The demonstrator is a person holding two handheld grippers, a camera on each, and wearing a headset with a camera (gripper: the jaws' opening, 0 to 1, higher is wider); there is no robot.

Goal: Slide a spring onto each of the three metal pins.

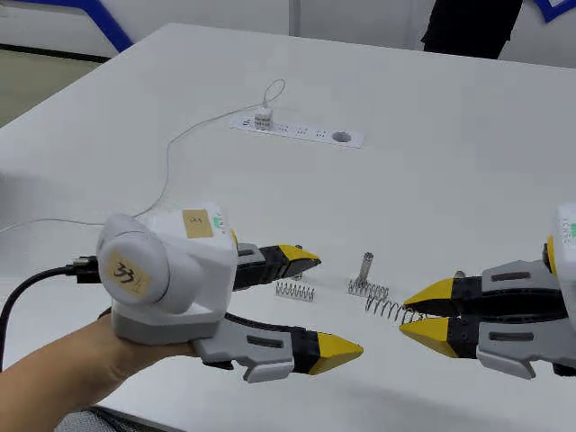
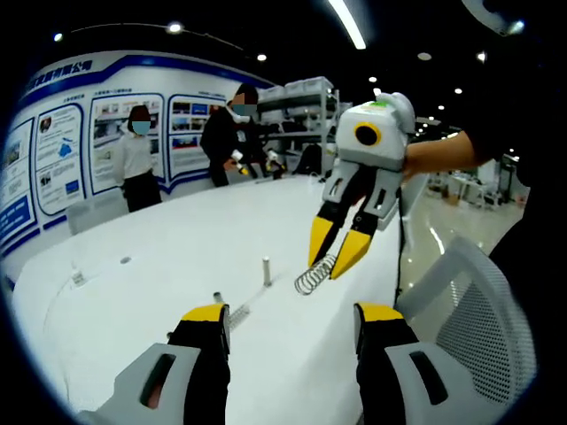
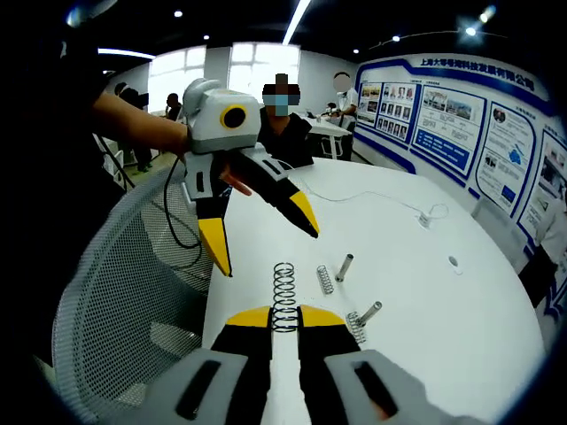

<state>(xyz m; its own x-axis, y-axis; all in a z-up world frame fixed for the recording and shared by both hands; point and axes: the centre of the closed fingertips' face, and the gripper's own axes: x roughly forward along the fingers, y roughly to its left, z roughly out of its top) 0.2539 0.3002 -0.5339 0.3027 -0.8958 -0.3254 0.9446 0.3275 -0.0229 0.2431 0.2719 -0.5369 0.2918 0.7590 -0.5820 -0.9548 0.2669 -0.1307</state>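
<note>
In the head view a metal pin [image 1: 365,268] stands upright mid-table with a small spring [image 1: 369,289] at its foot. Another spring [image 1: 294,291] lies loose to its left. My right gripper [image 1: 407,315] is shut on one end of a longer spring [image 1: 387,309], which sticks out toward the pin. The right gripper view shows that held spring [image 3: 283,297] rising from the right gripper [image 3: 283,317], with two pins [image 3: 344,266] [image 3: 368,312] beyond. My left gripper [image 1: 331,303] [image 2: 292,314] hangs open just left of the loose spring, holding nothing.
A white power strip [image 1: 297,131] with a plug and a thin cable lies farther back on the white table [image 1: 450,180]. A black cable trails from the left gripper. People stand at the table's far side. A mesh chair [image 3: 133,283] sits by the near edge.
</note>
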